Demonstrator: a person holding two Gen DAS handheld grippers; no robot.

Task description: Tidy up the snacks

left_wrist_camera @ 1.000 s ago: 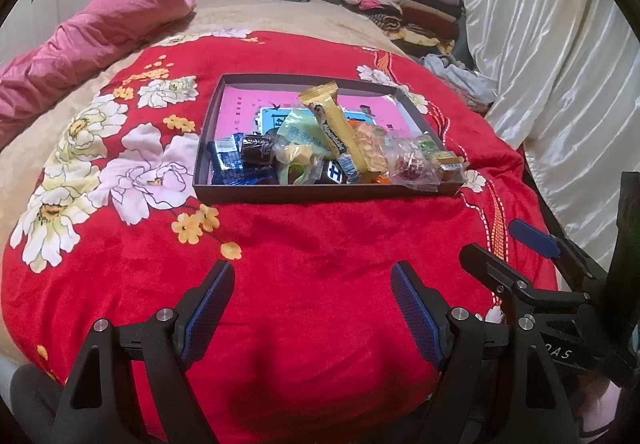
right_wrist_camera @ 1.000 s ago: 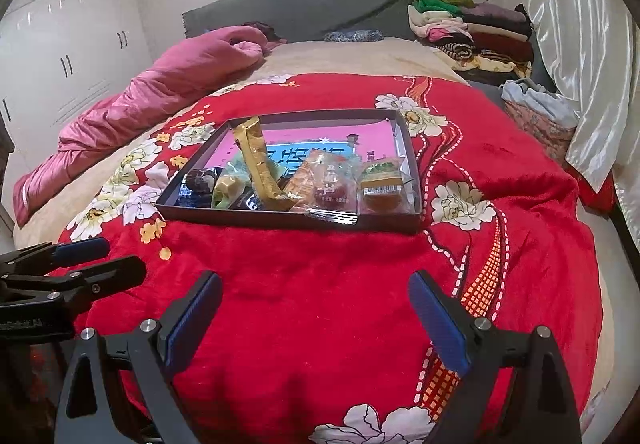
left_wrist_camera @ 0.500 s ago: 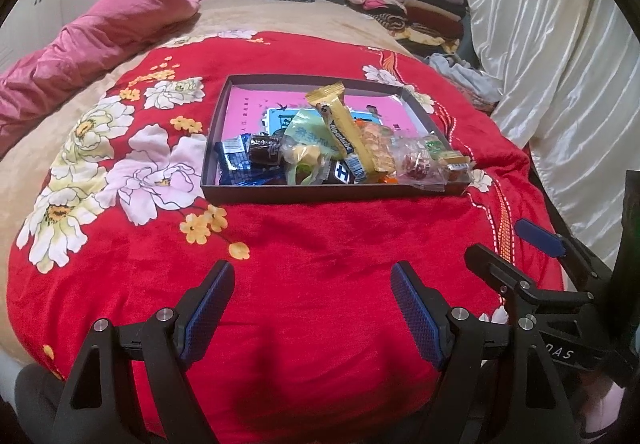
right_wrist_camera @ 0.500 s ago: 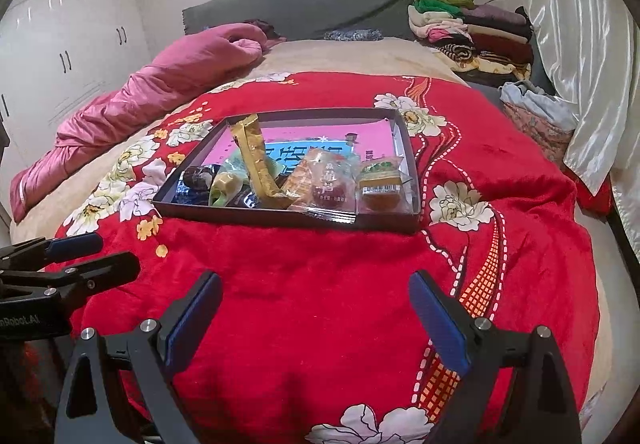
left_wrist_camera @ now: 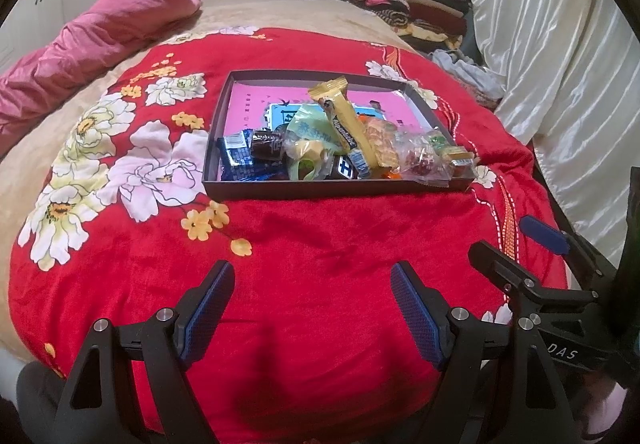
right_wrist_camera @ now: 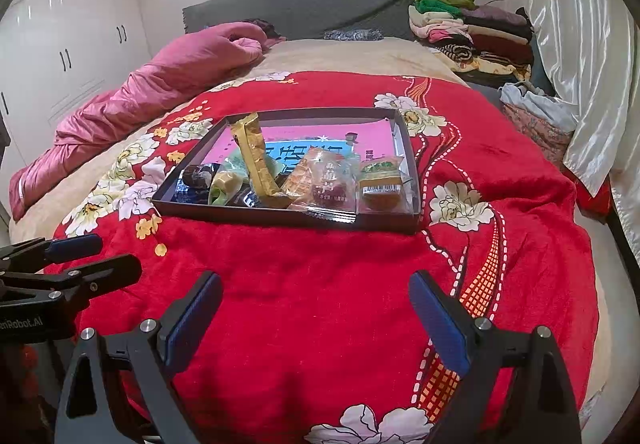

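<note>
A shallow dark box [left_wrist_camera: 280, 191] [right_wrist_camera: 256, 215] with a pink printed floor lies on the red flowered blanket and holds several wrapped snacks along its near side. A long gold bar [left_wrist_camera: 340, 116] [right_wrist_camera: 256, 160] leans across the heap. Blue packets [left_wrist_camera: 236, 160] lie at the left end, a clear bag of red sweets [left_wrist_camera: 420, 160] [right_wrist_camera: 332, 188] and a small cake pack [right_wrist_camera: 380, 184] at the right. My left gripper [left_wrist_camera: 312, 280] hangs open over bare blanket short of the box. My right gripper [right_wrist_camera: 314, 294] is open too, nothing between its fingers.
A pink quilt [right_wrist_camera: 160, 84] is bunched at the left of the bed. Folded clothes [right_wrist_camera: 472, 32] are stacked at the back right by a grey headboard. A white curtain [left_wrist_camera: 560, 56] hangs along the right side. White wardrobes [right_wrist_camera: 60, 40] stand at the left.
The box sits slightly further right in the left wrist view and slightly further left in the right wrist view; otherwise nothing has shifted, and both grippers stay open.
</note>
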